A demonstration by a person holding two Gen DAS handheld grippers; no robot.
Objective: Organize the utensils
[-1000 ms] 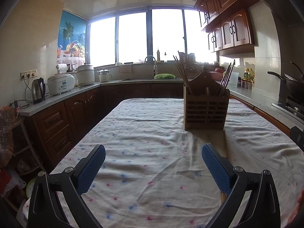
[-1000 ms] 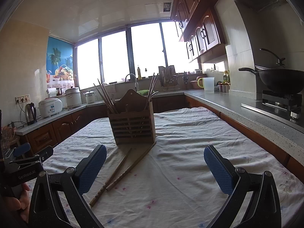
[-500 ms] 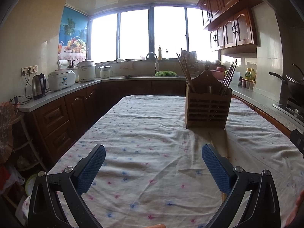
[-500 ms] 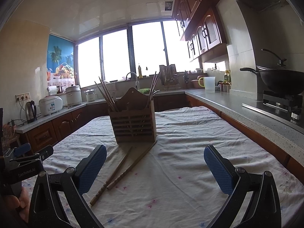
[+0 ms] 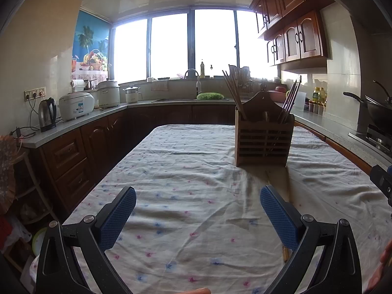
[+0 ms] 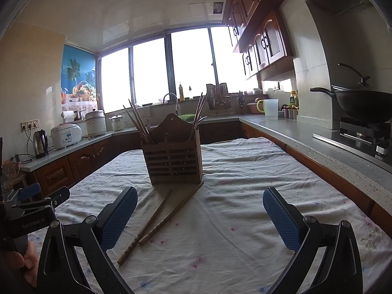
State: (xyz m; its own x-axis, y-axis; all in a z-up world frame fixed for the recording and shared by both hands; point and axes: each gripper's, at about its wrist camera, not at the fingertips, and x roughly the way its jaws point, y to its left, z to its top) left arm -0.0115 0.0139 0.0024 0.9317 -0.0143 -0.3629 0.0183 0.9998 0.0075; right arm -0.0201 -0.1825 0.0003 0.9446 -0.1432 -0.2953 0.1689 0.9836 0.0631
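Note:
A slatted wooden utensil holder [image 6: 174, 160] [image 5: 263, 140] stands on the cloth-covered table [image 6: 245, 215], with several chopsticks upright in its left and right corners. Two loose wooden chopsticks [image 6: 160, 216] lie on the cloth in front of it, angled toward me; in the left wrist view they [image 5: 279, 183] are partly hidden behind my right finger pad. My right gripper [image 6: 199, 214] is open above the cloth, the chopsticks just right of its left pad. My left gripper [image 5: 198, 212] is open and empty, to the left of the holder, and shows at the left edge [image 6: 36, 203] of the right wrist view.
Wooden counters ring the table. A kettle [image 5: 46, 114] and rice cookers [image 5: 76, 105] stand on the left counter, a sink with a green basket [image 5: 210, 96] is at the back, and a black wok [image 6: 362, 103] sits on the stove at right. A person's hand [image 6: 17, 262] holds the left gripper.
Both views have tilted slightly upward and edged toward the holder. Both grippers stay open; the chopsticks on the cloth have not moved.

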